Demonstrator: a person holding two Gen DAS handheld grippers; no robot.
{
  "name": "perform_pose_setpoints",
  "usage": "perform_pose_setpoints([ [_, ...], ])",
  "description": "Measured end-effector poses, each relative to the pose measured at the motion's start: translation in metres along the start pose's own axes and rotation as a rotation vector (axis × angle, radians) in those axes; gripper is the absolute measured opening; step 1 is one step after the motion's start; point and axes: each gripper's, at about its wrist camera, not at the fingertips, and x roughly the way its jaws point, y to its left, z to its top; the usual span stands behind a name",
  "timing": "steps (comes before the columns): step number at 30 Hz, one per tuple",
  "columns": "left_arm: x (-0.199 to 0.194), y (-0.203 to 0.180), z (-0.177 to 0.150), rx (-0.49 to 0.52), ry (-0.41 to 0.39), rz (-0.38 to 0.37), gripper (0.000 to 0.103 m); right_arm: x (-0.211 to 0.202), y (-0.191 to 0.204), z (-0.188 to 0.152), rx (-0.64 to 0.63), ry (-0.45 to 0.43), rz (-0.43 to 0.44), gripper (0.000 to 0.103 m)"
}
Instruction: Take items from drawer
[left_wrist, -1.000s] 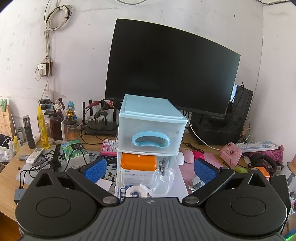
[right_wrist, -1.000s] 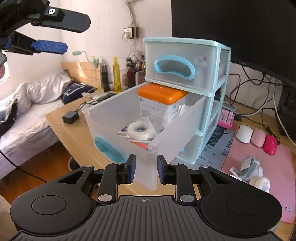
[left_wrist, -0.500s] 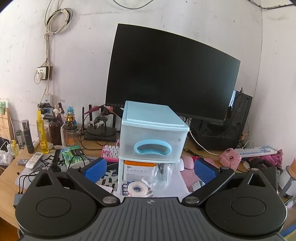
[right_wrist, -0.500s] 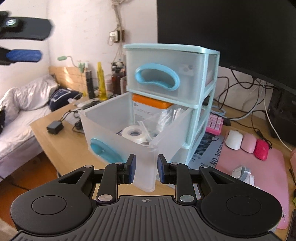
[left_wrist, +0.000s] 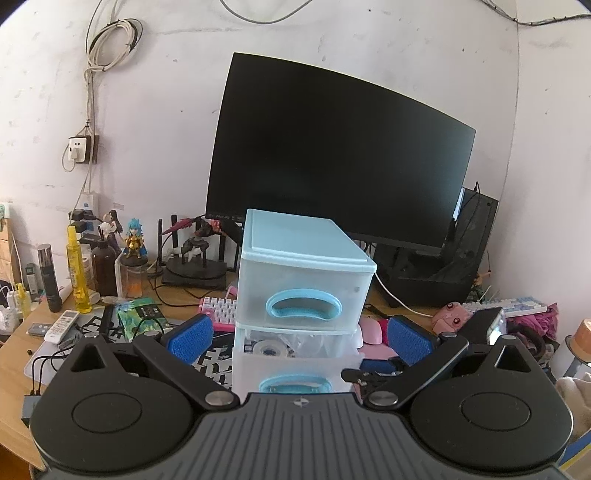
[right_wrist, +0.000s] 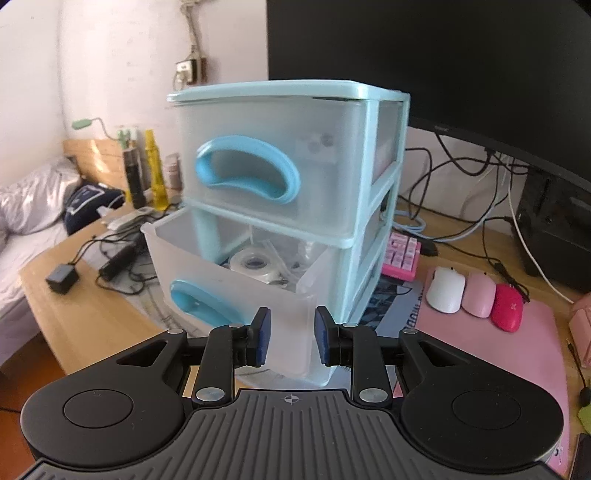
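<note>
A light blue two-drawer plastic cabinet (left_wrist: 303, 280) (right_wrist: 288, 166) stands on the desk. Its lower drawer (right_wrist: 236, 280) (left_wrist: 295, 365) is pulled partly out. A white tape roll (right_wrist: 253, 263) (left_wrist: 269, 348) and clear plastic bags lie in it. My left gripper (left_wrist: 295, 338) is wide open, above and in front of the cabinet, holding nothing. My right gripper (right_wrist: 291, 338) has its jaws a small gap apart at the drawer's front right corner, and the blue pads (right_wrist: 263, 334) do not visibly press the wall. It also shows in the left wrist view (left_wrist: 373, 373).
A black monitor (left_wrist: 332, 158) stands behind the cabinet. Three mice (right_wrist: 476, 295) lie on a pink mat (right_wrist: 480, 354) to the right. A pink keypad (right_wrist: 402, 254), bottles (left_wrist: 77, 273), figurines, cables and a remote crowd the desk. A bed (right_wrist: 33, 206) is at left.
The lower drawer has slid back in most of the way, hiding the orange-lidded box. My right gripper moved with its corner. My left gripper rose and drew back.
</note>
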Motion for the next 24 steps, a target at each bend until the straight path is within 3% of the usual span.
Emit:
perform_pose_setpoints([
  [13, -0.002, 0.005, 0.0, -0.012, -0.012, -0.01, 0.103, 0.033, -0.012, 0.021, 0.032, 0.016, -0.086, 0.028],
  [24, -0.002, 0.005, 0.002, -0.01, -0.031, -0.025, 0.103, 0.034, -0.009, 0.022, 0.022, 0.026, -0.099, 0.028],
])
